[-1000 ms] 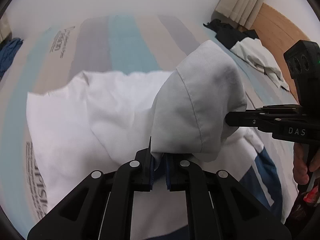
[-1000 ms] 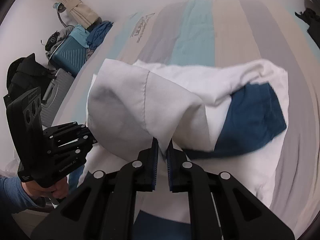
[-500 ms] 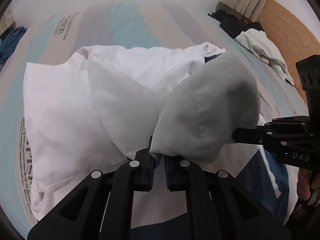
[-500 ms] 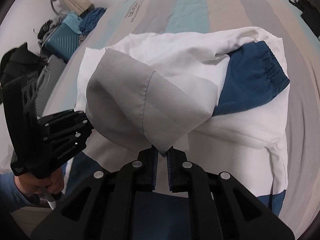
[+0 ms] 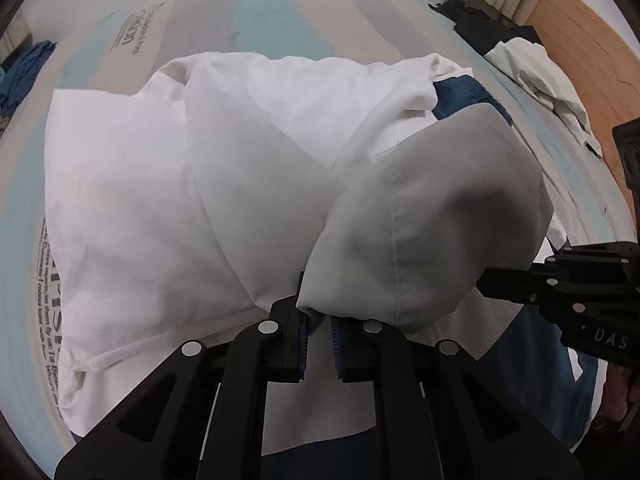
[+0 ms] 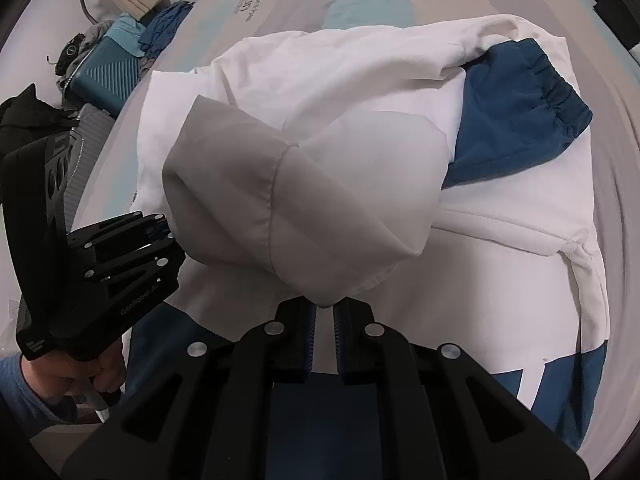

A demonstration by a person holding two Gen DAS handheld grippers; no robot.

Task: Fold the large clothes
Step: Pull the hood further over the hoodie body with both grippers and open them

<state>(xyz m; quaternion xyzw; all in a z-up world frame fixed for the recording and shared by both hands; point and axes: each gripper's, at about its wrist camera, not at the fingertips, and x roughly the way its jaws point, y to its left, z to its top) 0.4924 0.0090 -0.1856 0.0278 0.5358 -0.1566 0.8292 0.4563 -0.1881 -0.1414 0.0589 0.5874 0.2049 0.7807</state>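
Observation:
A white and navy hooded jacket (image 5: pixel 168 184) lies folded on the striped bed; it also shows in the right wrist view (image 6: pixel 500 264). Its grey-white hood (image 5: pixel 424 232) is lifted between my two grippers; the hood also shows in the right wrist view (image 6: pixel 288 200). My left gripper (image 5: pixel 319 320) is shut on one lower corner of the hood. My right gripper (image 6: pixel 324 312) is shut on the other corner. A navy sleeve with an elastic cuff (image 6: pixel 524 112) lies folded across the jacket's chest. Each gripper shows in the other's view: right (image 5: pixel 560 292), left (image 6: pixel 120 252).
The striped bedsheet (image 5: pixel 272 28) stretches beyond the jacket. Dark and white clothes (image 5: pixel 532 64) lie at the bed's far right by a wooden headboard. A teal suitcase (image 6: pixel 108 72) and bags stand beside the bed on the left.
Both grippers have lowered the hood and carried it forward over the jacket's body. The jacket now fills more of both views.

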